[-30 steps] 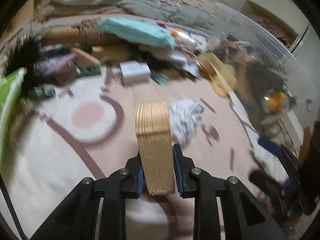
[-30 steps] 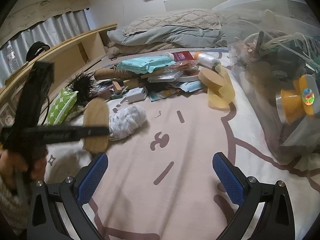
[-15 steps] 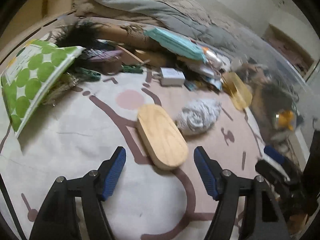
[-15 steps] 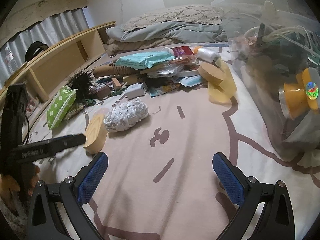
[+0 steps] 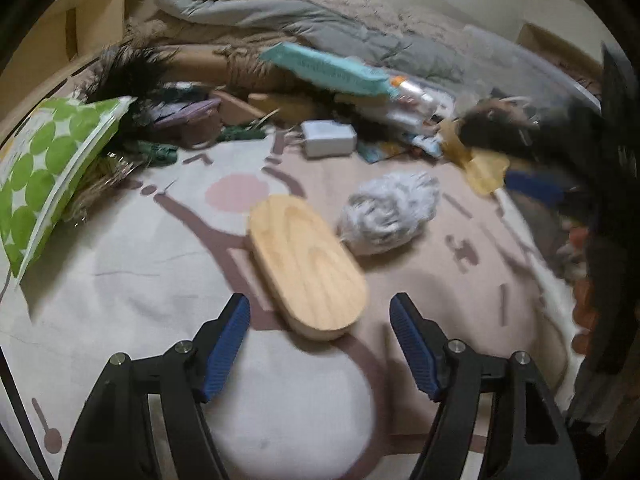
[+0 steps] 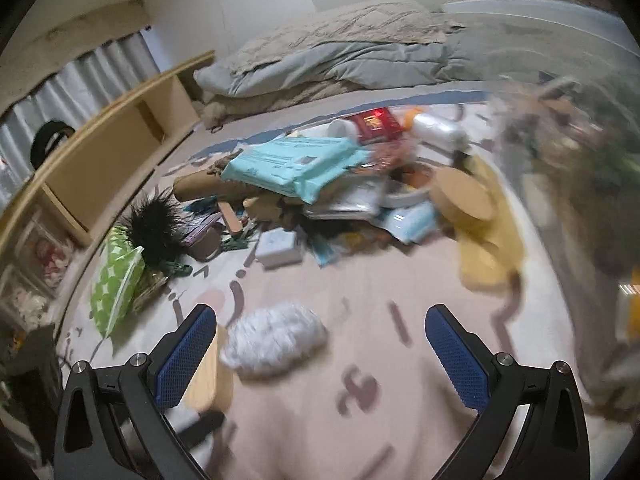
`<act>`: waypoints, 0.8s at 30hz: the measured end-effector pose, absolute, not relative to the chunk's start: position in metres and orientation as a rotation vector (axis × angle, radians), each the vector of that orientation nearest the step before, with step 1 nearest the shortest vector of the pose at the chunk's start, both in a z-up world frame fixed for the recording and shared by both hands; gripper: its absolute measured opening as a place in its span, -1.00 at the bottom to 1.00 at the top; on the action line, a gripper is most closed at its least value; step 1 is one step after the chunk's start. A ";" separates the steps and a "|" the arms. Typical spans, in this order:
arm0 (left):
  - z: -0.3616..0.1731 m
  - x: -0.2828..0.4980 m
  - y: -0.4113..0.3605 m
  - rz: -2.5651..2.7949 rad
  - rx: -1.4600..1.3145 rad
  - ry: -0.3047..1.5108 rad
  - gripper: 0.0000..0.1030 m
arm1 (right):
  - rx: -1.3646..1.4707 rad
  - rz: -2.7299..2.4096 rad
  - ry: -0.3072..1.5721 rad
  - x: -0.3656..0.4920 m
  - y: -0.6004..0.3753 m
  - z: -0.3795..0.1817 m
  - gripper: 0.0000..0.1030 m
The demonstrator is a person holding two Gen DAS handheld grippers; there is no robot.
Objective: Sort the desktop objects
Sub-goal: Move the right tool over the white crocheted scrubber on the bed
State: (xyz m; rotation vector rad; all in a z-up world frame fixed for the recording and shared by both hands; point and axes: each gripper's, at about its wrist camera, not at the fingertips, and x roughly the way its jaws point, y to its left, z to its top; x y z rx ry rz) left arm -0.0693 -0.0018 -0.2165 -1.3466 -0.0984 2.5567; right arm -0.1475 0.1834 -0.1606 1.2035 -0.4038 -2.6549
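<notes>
Both my left gripper and right gripper gape wide, empty; oval wooden block lies flat on the bedspread, touching the white yarn ball.

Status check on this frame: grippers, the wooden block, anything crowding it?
Left gripper open, empty. Right gripper open, empty. Wooden block flat on blanket. White yarn ball against its far side.

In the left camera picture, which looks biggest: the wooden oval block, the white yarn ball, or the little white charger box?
1. Wooden oval block, though it lies nearest the camera.
2. White yarn ball.
3. White charger box, farthest away, so its true size is unsure.
</notes>
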 end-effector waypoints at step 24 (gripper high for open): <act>-0.195 -0.062 -0.050 2.665 -1.379 -0.126 0.71 | 1.242 -2.734 -0.043 -0.093 0.168 -0.173 1.00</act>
